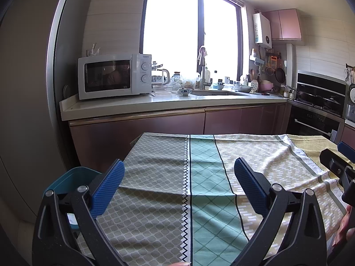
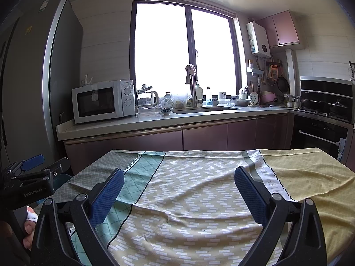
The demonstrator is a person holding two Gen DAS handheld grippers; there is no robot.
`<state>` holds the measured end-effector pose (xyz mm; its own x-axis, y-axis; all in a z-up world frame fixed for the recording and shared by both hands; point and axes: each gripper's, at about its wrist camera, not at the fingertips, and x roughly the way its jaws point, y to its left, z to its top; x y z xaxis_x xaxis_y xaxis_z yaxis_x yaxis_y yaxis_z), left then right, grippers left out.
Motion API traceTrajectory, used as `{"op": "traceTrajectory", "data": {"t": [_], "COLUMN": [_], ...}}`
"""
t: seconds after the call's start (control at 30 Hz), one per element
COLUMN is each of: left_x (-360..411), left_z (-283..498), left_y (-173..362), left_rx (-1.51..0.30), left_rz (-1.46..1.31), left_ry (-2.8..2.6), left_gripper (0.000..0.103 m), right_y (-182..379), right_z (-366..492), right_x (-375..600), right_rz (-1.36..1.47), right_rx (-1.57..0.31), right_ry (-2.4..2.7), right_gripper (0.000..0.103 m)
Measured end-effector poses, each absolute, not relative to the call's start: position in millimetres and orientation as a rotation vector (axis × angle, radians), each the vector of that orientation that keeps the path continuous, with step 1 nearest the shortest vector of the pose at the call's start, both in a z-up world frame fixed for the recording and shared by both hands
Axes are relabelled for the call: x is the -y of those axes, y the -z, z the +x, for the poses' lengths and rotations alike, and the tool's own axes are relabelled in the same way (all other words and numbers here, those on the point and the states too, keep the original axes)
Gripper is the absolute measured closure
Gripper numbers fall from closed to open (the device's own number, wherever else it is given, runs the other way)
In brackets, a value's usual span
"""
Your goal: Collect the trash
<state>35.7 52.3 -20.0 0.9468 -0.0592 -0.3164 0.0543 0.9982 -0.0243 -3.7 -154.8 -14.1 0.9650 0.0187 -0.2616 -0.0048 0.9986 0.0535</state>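
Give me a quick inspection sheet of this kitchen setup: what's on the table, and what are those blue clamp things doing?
Surface: table under a patterned tablecloth, wrinkled, nothing lying on it.
Job's things: no trash seen; a teal bin stands beside the table's left edge.
Clutter: counter holds a microwave, kettle, bowl and bottles round the sink.
Grippers: left gripper and right gripper both open, empty, above the cloth.
Cables: nothing seen.
Surroundings: bright window, fridge at left, stove at right.
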Motion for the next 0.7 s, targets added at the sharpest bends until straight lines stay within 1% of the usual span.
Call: {"op": "traceTrajectory", "data": {"t": [0.7], "left_x": [-49.1], "left_z": [37.4], "left_y": [23.5], "left_rx": [-0.325], "left_rz": [-0.016], "left_ry": [0.057], "left_gripper": [0.006], "right_y": [13.2], "right_z": [-3.8], "right_x": [155.3], "right_rz": [0.054], "right_rx": [-0.267], "right_ry": [-0.009], "right_gripper": [0.007]}}
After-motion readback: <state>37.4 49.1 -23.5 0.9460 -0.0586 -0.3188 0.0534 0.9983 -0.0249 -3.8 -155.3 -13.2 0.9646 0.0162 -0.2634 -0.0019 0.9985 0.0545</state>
